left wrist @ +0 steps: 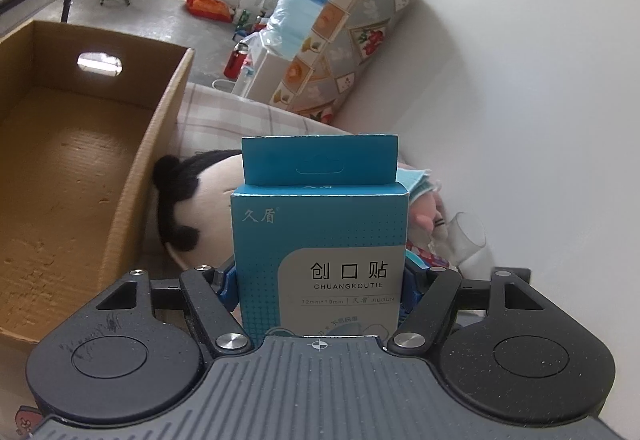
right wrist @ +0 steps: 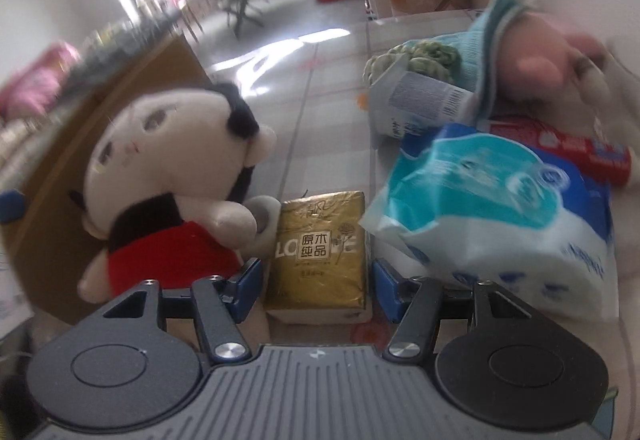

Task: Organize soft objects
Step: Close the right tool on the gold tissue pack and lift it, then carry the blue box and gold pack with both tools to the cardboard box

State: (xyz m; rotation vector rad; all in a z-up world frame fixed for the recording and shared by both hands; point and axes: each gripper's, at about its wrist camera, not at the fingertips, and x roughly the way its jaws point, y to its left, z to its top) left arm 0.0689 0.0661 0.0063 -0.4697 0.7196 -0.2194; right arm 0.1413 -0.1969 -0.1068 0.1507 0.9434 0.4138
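Note:
My left gripper (left wrist: 320,290) is shut on a teal band-aid box (left wrist: 320,240), held upright above the bed. Behind the box lies a plush doll (left wrist: 200,208) with black hair, next to an open cardboard box (left wrist: 80,168). A pink plush (left wrist: 424,208) in a blue hat peeks out to the right. In the right wrist view my right gripper (right wrist: 316,280) stands open, with a gold tissue pack (right wrist: 320,252) between its fingers and a small gap on each side. The doll (right wrist: 160,160), in red clothes, lies to its left, and the pink plush (right wrist: 540,56) is at the far right.
A blue-and-white tissue bag (right wrist: 500,208) sits right of the gold pack. Behind it are a white carton (right wrist: 416,100), a green knitted item (right wrist: 424,56) and a red tube (right wrist: 560,148). The cardboard box (right wrist: 120,88) stands behind the doll. A white wall (left wrist: 520,120) is close on the right.

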